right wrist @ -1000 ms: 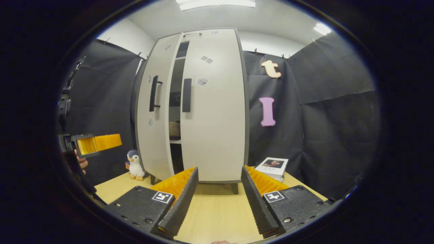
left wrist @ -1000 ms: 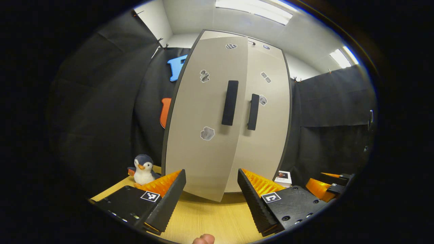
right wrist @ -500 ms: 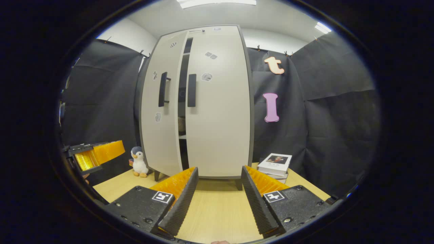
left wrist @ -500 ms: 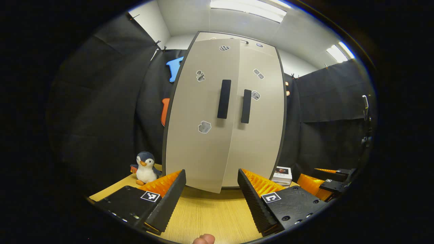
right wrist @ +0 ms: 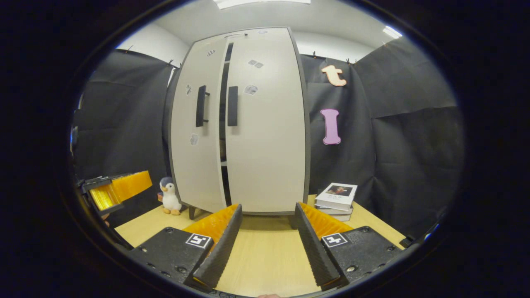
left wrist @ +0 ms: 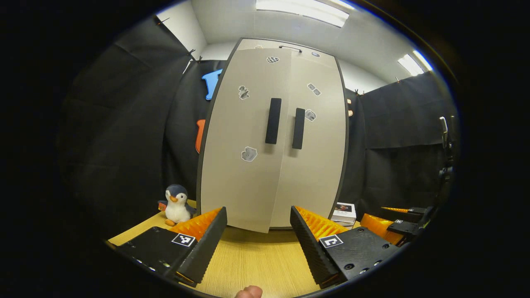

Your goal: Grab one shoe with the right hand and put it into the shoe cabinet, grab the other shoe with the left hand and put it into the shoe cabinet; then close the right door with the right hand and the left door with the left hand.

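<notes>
Left door not quite shut — both tongs open and empty.

Your shoe cabinet [right wrist: 248, 124] stands mid-frame on the table [right wrist: 261, 252]; its left door [right wrist: 196, 136] is ajar. It looks a light, stiff panel — push flat beside the handle [right wrist: 201, 106] with the left tongs [left wrist: 258, 231]; right tongs [right wrist: 265, 231] idle.

Both views face the shoe cabinet [left wrist: 273, 140] from nearby.

Both tongs [left wrist: 258, 231] [right wrist: 268, 229] have ridged wedge fingers on black screwed blocks bearing square black-and-white markers.
</notes>
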A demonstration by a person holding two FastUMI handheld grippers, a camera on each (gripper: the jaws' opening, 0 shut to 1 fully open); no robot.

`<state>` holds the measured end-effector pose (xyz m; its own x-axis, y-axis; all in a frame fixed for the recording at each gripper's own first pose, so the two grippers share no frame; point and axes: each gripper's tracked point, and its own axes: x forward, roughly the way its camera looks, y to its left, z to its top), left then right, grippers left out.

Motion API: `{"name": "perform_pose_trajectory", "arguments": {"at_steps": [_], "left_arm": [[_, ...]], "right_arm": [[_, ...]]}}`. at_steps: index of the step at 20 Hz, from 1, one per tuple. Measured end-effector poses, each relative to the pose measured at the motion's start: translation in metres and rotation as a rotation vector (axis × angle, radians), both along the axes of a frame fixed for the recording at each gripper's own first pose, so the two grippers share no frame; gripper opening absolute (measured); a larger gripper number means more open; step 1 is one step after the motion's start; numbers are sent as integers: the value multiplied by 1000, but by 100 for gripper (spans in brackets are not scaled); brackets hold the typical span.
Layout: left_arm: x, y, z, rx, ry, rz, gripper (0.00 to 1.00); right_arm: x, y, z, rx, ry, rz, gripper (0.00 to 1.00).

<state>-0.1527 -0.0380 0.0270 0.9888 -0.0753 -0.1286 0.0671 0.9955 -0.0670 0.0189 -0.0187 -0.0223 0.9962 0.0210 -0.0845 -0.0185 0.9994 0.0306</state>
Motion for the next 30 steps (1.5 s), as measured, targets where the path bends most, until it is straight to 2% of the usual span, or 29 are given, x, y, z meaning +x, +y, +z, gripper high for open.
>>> {"name": "perform_pose_trajectory", "arguments": {"at_steps": [30], "left_arm": [[5,-5,-3,12,10,-4,93]], "right_arm": [[6,-2,-3,4,12,-7,83]]}}
